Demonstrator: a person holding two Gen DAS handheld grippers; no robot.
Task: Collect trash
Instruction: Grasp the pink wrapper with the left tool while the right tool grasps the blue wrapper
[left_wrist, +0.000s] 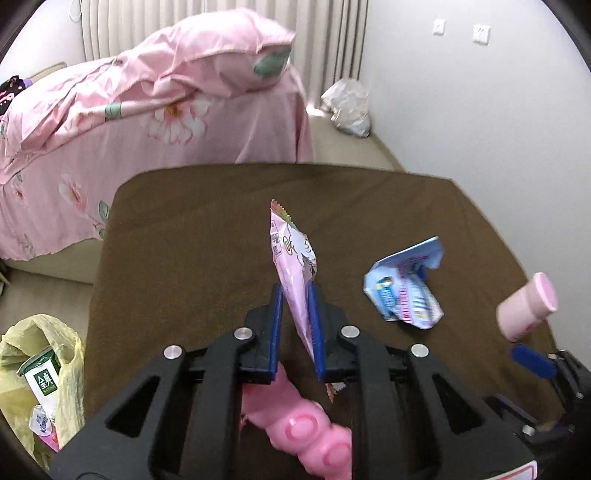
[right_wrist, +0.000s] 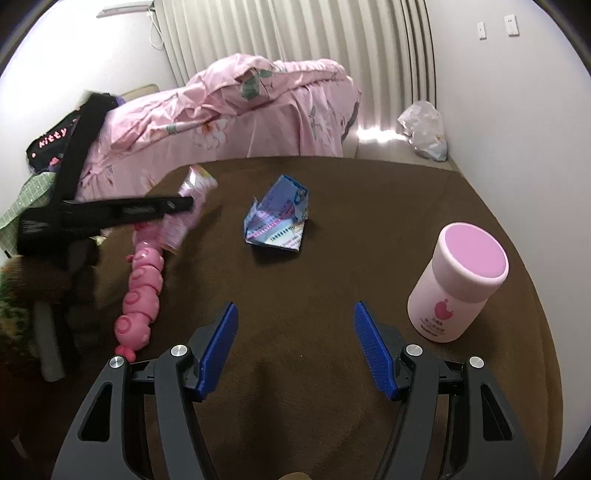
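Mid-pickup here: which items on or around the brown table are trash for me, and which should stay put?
Trash job: pink wrapper in left gripper; crumpled blue wrapper; yellow trash bag.
Leave: pink bottle; pink pig toy; pink bedding; white bag by the wall, unclear.

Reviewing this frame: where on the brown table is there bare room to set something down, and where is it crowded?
The brown table is bare along its far edge and in the near middle, between the blue carton and the open right tongs. The left side is crowded: the pink toy and the left tongs shut on the pink wrapper. The pink bottle takes the right.
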